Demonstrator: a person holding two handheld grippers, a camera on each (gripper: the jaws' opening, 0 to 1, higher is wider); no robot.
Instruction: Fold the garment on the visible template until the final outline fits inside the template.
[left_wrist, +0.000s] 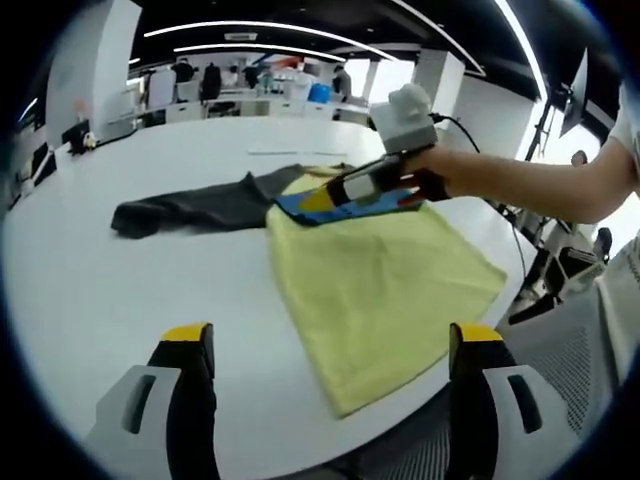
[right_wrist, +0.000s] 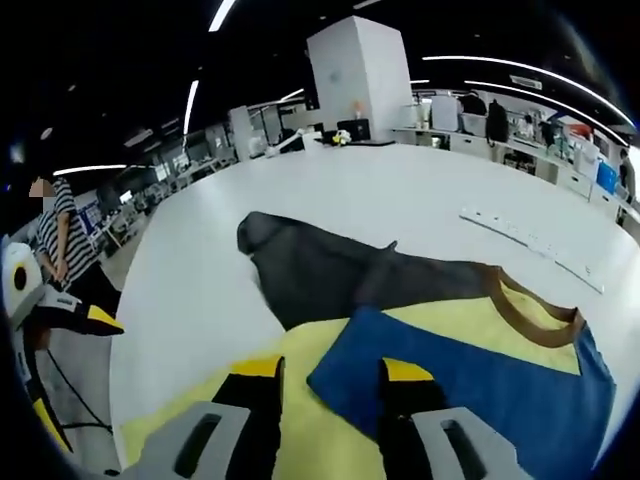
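Left gripper view — left gripper (left_wrist: 335, 375): jaws wide apart, holding nothing, hovering near the table (left_wrist: 100, 270) edge. Garment (left_wrist: 375, 275), yellow, lies flat ahead, its grey sleeve (left_wrist: 190, 210) trailing left. Right gripper (left_wrist: 350, 192) sits at the far blue panel (left_wrist: 300, 205).

Right gripper view — right gripper (right_wrist: 330, 385): jaws partly apart, straddling the blue panel's near corner; clamped or not, I cannot tell. No template outline is discernible. Step, likely: first fold beginning; next, grip and carry the edge across.
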